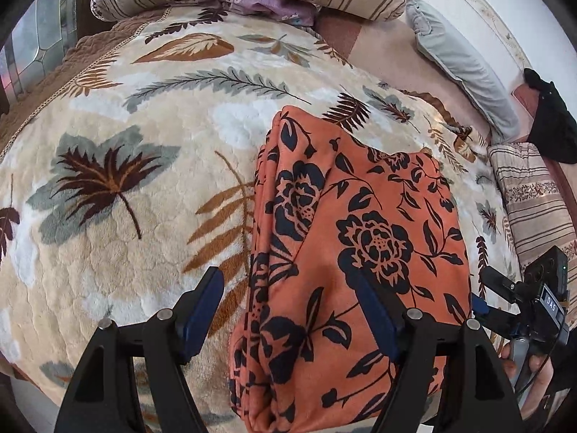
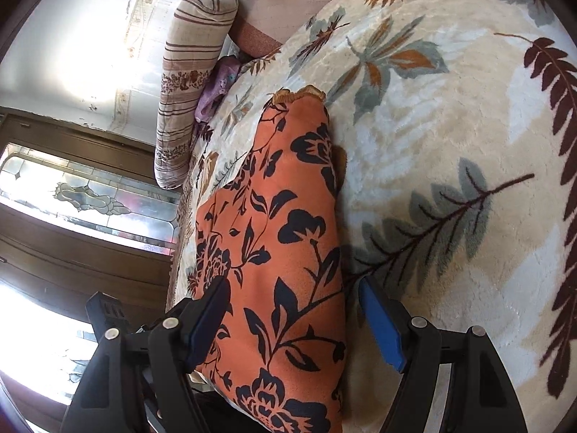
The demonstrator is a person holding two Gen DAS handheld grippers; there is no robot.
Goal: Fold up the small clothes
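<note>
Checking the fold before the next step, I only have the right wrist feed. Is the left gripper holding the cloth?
Observer: No. The left gripper is open, jaws apart astride one edge of the orange cloth.
Operator: Folded flat?
Observer: Yes, a rough rectangle on the blanket, with stacked layers showing along one long side.
Operator: Other clothes around?
Observer: A black garment lies at the far side, past a grey pillow.
</note>
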